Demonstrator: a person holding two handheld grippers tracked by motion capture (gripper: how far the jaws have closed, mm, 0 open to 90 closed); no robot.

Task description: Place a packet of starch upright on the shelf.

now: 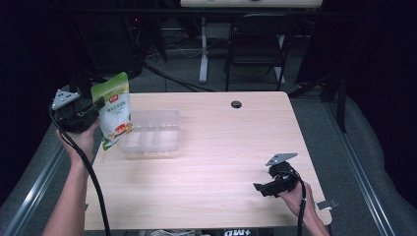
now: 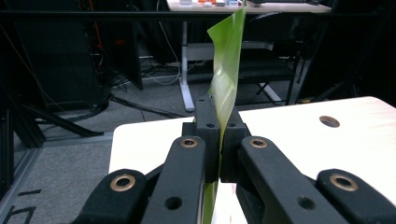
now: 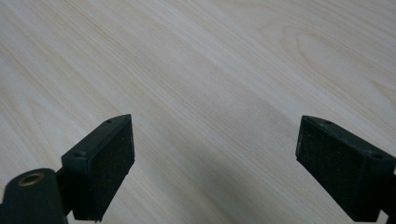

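Table (image 1: 211, 162) of pale wood carries a clear plastic tray (image 1: 150, 132) at its left rear, long side running left to right, ribs dividing it into compartments. Just left of the tray, lifted off the wood, hangs a green pouch (image 1: 114, 108), upright, its long axis near vertical, its lower corner over the tray's left rim. The left gripper (image 2: 219, 135) pinches the pouch's edge between pressed-together jaws, so this hand is by far the nearer; the tray lies to its right and below. The right gripper (image 3: 215, 168) rests well apart, jaws spread over bare wood.
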